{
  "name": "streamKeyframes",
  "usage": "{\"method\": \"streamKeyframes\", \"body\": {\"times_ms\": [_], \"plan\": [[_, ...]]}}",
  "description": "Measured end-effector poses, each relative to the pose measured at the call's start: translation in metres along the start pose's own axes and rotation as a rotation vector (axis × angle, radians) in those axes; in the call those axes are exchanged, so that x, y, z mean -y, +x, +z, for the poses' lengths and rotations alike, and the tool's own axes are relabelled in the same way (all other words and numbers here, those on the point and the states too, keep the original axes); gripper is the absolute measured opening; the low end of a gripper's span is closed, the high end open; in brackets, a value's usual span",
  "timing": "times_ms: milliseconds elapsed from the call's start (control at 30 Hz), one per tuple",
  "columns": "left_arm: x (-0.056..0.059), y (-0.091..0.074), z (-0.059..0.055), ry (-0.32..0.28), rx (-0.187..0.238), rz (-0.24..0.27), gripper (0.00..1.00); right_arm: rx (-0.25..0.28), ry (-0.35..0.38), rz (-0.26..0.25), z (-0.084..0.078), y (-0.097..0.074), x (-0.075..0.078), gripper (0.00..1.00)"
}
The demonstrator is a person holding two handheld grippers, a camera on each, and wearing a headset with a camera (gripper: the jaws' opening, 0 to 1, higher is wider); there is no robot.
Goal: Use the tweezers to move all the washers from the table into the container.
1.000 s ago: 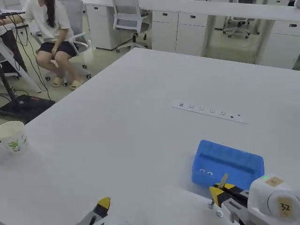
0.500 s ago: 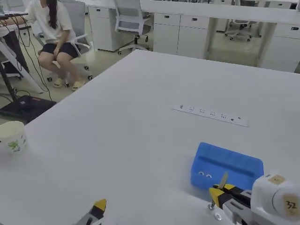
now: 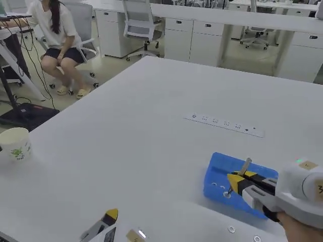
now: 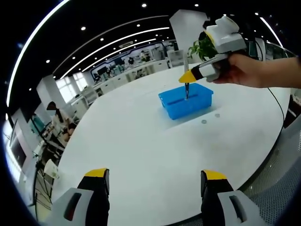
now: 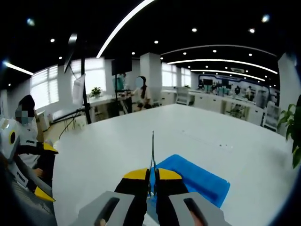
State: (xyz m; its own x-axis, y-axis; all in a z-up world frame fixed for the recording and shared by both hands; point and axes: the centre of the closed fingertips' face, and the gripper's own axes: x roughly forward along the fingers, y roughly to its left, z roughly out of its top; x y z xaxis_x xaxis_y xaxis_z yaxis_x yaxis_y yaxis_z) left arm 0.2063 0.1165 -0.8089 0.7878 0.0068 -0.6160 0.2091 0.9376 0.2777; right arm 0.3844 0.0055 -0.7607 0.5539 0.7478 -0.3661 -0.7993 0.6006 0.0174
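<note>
The blue container (image 3: pixel 241 187) sits toward the near right part of the white worktop (image 3: pixel 141 146), its open top facing up. The right gripper (image 3: pixel 235 180), held in a hand (image 4: pixel 245 70), hangs just above it. Its jaws are pressed together on the tweezers (image 3: pixel 229 190), which point down into the container near its left end. The tweezer arms look squeezed thin, but I cannot tell whether the tips are pinching anything. A couple of small pale rings (image 3: pixel 216 184) lie on the container floor beside the tips. Two washers (image 3: pixel 231 230) lie on the bare worktop between the container and the near edge. The left gripper (image 4: pixel 155 176) waits at the near edge, well apart, jaws spread and holding nothing. A paper cup (image 3: pixel 15 144) stands by the left edge, and a power strip (image 3: pixel 224 124) lies beyond the container.
</note>
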Motion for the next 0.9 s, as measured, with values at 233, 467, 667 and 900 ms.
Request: {"method": "streamKeyframes", "body": {"times_ms": [233,467,667,900], "plan": [[0.0,0.0,0.0,-0.006,-0.003,-0.001,0.8,0.03,0.018,-0.038,0.008,0.011,0.017,0.02],[-0.002,0.0,0.0,-0.006,0.0,0.009,0.8,0.009,0.048,-0.051,-0.006,0.022,0.021,0.02],[-0.004,0.0,0.001,-0.011,0.008,0.017,0.79,-0.012,0.063,-0.065,-0.023,0.031,0.027,0.02],[-0.002,0.0,-0.001,-0.004,-0.003,0.009,0.78,-0.022,0.06,-0.112,-0.033,0.034,0.037,0.02]]}}
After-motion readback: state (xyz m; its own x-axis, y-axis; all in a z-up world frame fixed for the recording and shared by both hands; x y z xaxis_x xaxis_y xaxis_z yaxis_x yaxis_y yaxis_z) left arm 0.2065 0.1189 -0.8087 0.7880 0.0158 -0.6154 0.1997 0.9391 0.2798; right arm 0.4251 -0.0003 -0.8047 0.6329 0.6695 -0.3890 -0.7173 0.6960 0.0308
